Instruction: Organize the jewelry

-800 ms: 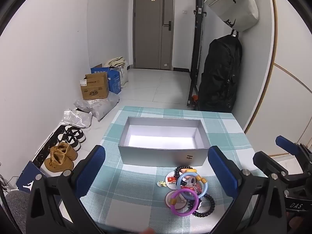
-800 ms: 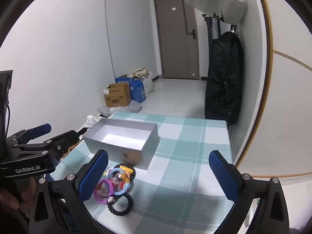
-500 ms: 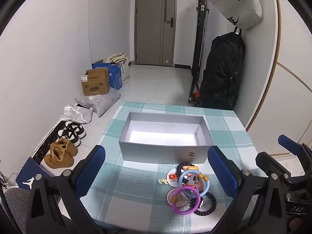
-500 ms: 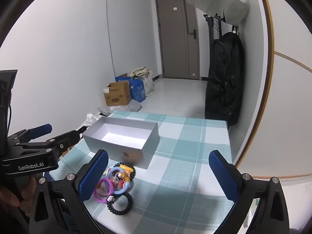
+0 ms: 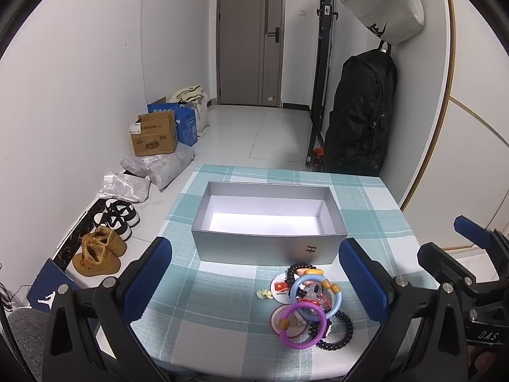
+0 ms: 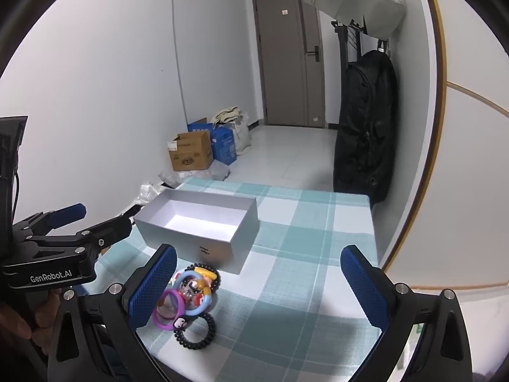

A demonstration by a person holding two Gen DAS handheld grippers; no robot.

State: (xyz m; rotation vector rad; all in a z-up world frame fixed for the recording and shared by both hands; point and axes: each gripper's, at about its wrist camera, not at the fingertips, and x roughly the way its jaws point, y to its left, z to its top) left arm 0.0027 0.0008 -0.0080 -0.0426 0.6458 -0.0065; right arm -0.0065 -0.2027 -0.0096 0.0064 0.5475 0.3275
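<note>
Left wrist view takes in the worktop (image 5: 222, 293) under its teal-and-white check cloth, and on it the open grey box (image 5: 267, 248), whose near wall bears a small "H" mark. The brown carton (image 5: 154, 138) on the floor carries print too small to read, while a navy bag (image 5: 47, 289) at the lower left shows a white jumping-figure logo, seen only from this side. The jewelry pile (image 5: 310, 305) lies on the cloth just in front of the box: a purple ring, a pale blue ring with yellow beads, black bead bracelets and a round badge reading "CHINA". Right wrist view alone shows "GenRobot.AI" on the body of the left hand-held gripper (image 6: 95, 222), with the same pile (image 6: 189, 299) near the inner blue pad. Both the left hand-held gripper (image 5: 254, 277) and the right hand-held gripper (image 6: 257, 283) stand wide apart, holding nothing.
</note>
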